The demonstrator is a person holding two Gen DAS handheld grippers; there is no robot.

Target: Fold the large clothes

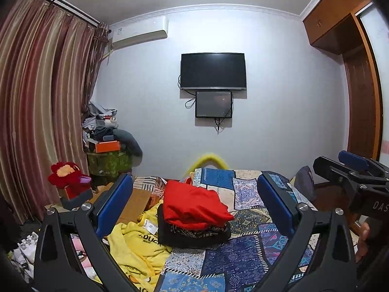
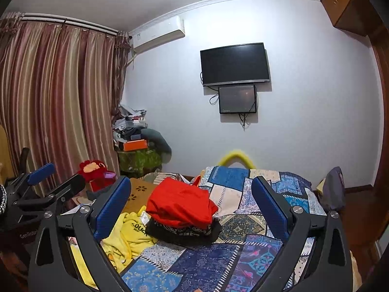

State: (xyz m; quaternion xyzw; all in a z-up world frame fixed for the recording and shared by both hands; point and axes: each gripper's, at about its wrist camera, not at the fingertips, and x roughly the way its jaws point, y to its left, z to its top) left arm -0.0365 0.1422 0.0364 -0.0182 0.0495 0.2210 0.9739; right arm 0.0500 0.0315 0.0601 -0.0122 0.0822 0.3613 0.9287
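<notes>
A folded red garment (image 1: 194, 205) (image 2: 181, 204) lies on top of a folded dark patterned garment (image 1: 194, 236) (image 2: 184, 233), stacked on the patchwork bedspread (image 1: 243, 255) (image 2: 231, 255). A crumpled yellow hoodie (image 1: 136, 248) (image 2: 126, 236) with black lettering lies left of the stack. My left gripper (image 1: 194, 209) is open and empty, held above the bed and facing the stack. My right gripper (image 2: 192, 206) is open and empty too, at about the same height. The right gripper shows at the right edge of the left wrist view (image 1: 352, 168); the left gripper shows at the left edge of the right wrist view (image 2: 48, 177).
A red plush toy (image 1: 68, 177) (image 2: 96, 172) sits left of the bed by the striped curtains (image 1: 36, 97). A pile of clothes and boxes (image 1: 107, 133) (image 2: 136, 131) stands in the corner. A TV (image 1: 213, 71) hangs on the far wall. A wooden wardrobe (image 1: 359, 73) is on the right.
</notes>
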